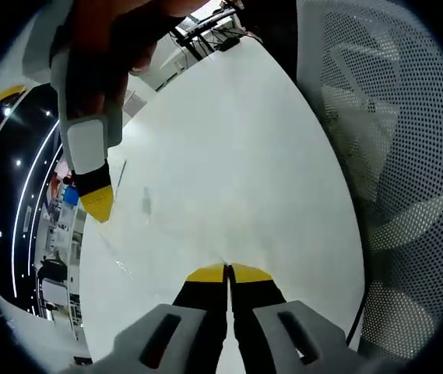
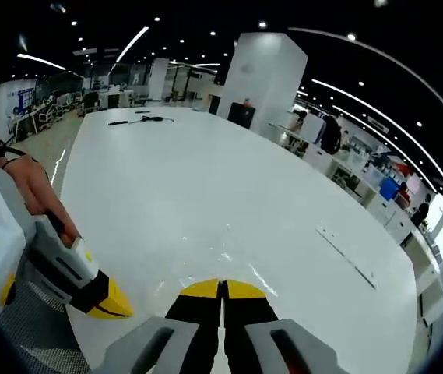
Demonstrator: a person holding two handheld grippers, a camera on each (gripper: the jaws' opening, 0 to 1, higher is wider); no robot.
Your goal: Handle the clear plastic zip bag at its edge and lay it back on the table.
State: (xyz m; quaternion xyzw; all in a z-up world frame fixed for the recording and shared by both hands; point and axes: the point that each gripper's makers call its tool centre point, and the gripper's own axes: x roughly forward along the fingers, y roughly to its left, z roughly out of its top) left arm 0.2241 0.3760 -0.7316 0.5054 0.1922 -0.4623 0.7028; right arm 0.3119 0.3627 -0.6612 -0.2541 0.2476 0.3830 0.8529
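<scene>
Near the white desk's (image 2: 205, 202) edge lies the clear plastic zip bag (image 2: 346, 255); both grippers' yellow-tipped jaws are closed, empty.

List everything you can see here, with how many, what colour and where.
table: one, white, under both grippers
clear plastic zip bag: one, transparent, flat on the table, hard to make out
cables: a few, black, far end of the table
mesh chair: one, white, beside the table
pillar: one, white, beyond the table
left gripper: one, black with yellow tips, jaws shut over the table
right gripper: one, same colours, jaws shut
hand: one, holding the left gripper
</scene>
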